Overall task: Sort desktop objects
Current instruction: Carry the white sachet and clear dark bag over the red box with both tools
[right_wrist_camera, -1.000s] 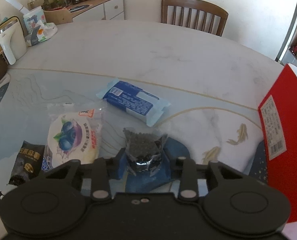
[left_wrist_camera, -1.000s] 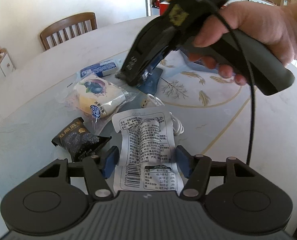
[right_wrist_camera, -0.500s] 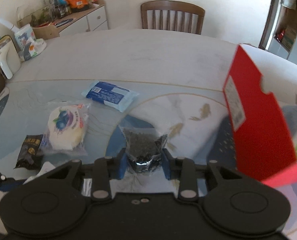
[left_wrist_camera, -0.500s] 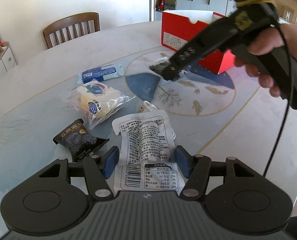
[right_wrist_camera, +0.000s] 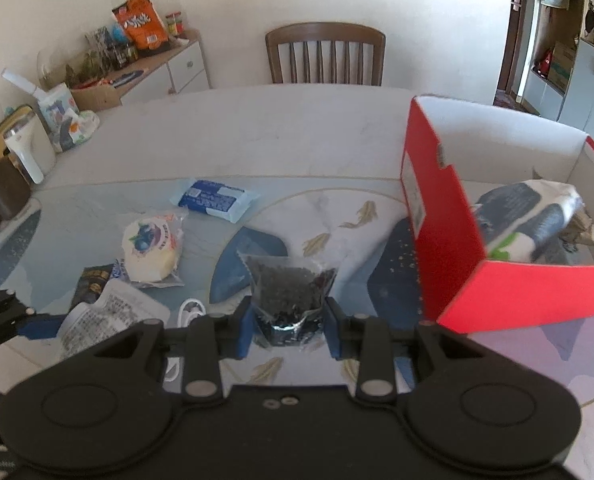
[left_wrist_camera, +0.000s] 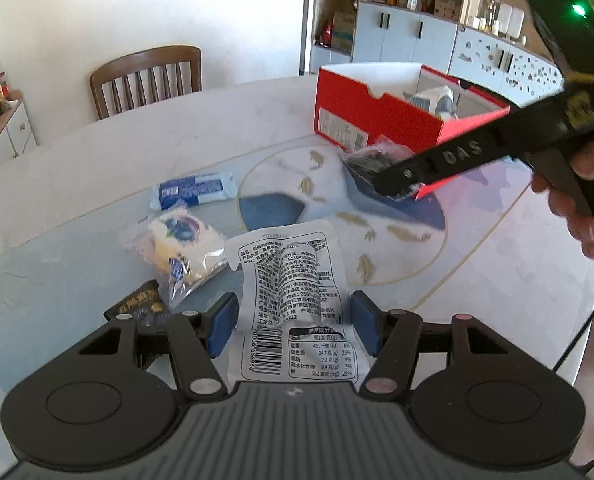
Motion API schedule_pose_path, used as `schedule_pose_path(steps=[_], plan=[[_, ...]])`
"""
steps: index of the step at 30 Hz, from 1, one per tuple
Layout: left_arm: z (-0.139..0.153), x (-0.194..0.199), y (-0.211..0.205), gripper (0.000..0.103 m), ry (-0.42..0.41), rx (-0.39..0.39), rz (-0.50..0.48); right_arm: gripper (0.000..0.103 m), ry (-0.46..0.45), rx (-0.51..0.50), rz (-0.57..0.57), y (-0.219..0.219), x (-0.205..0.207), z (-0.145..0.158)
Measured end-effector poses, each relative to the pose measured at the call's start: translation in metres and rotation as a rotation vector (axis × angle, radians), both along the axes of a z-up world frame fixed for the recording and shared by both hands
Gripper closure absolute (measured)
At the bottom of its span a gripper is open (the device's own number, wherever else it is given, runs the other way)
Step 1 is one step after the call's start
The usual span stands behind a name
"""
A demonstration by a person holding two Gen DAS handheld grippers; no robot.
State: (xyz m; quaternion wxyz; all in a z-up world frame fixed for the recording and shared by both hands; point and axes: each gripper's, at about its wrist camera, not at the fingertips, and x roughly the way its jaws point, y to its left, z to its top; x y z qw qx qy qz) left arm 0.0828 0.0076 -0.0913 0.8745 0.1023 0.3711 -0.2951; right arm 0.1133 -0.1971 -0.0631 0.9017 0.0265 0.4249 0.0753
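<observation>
Left gripper (left_wrist_camera: 293,322) grasps a white pouch (left_wrist_camera: 293,304). Right gripper (right_wrist_camera: 289,320) clamps a dark seed packet (right_wrist_camera: 289,292) (held beside the red box (right_wrist_camera: 453,248)).

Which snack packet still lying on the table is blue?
The blue packet with the white label, farthest toward the chair. The blueberry bun packet is clear; the small sachet is black.

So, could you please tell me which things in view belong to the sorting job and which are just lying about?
Job:
- white pouch, in left gripper
- dark packet, in right gripper
- red box
- blue pack
- blueberry bun
- black sachet

Lying about:
- chair
- orange bag
- sideboard
</observation>
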Motion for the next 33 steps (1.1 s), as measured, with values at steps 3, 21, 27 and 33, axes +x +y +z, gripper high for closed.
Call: schedule_pose_path(steps=[3,21,27,33], plan=[[0.007,0.002,-0.003,0.042,-0.006,-0.012,0.011,0.069,-0.014,0.008,-0.009,-0.008,-0.007,0.007],[0.061,0.018,-0.049,0.042,-0.102,-0.058,0.043,0.069,-0.102,0.059,-0.091,-0.081,-0.015,0.042],[0.066,0.024,-0.079,0.042,-0.101,-0.063,0.059,0.069,-0.119,0.067,-0.100,-0.116,-0.008,0.047],[0.067,0.028,-0.115,0.042,-0.107,-0.059,0.055,0.069,-0.131,0.061,-0.101,-0.150,-0.005,0.048]])
